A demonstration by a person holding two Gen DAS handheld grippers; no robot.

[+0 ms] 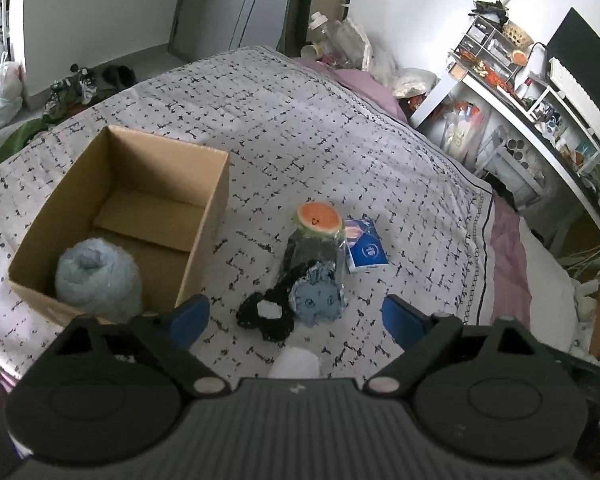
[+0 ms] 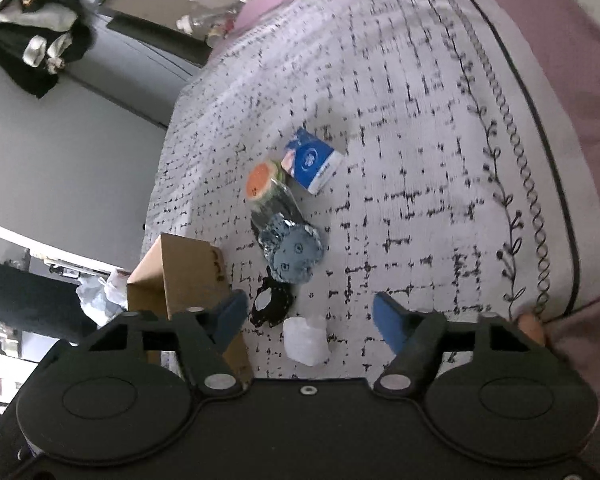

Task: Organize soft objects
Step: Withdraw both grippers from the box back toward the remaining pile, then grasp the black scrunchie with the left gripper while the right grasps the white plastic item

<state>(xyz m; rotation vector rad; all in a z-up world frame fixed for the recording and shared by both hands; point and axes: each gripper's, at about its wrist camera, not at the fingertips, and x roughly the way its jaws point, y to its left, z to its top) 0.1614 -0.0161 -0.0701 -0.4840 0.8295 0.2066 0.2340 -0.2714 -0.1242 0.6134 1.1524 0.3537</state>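
Note:
An open cardboard box (image 1: 204, 216) sits on the bed and holds a pale blue fluffy ball (image 1: 98, 276). Beside it lie a watermelon plush (image 1: 315, 220), a blue knitted toy (image 1: 318, 300), a black scrunchie (image 1: 266, 314), a blue tissue pack (image 1: 364, 246) and a white soft lump (image 1: 294, 362). My left gripper (image 1: 296, 320) is open and empty above the scrunchie. My right gripper (image 2: 308, 320) is open and empty over the white lump (image 2: 305, 340), with the scrunchie (image 2: 271, 306), knitted toy (image 2: 294, 252), watermelon plush (image 2: 262, 182), tissue pack (image 2: 314, 164) and box (image 2: 188, 276) ahead.
The bed has a white quilt with black marks (image 1: 300, 120) over a pink sheet (image 1: 504, 236). A cluttered white desk with a monitor (image 1: 540, 100) stands to the right of the bed. Shoes and bags (image 1: 72, 88) lie on the floor beyond it.

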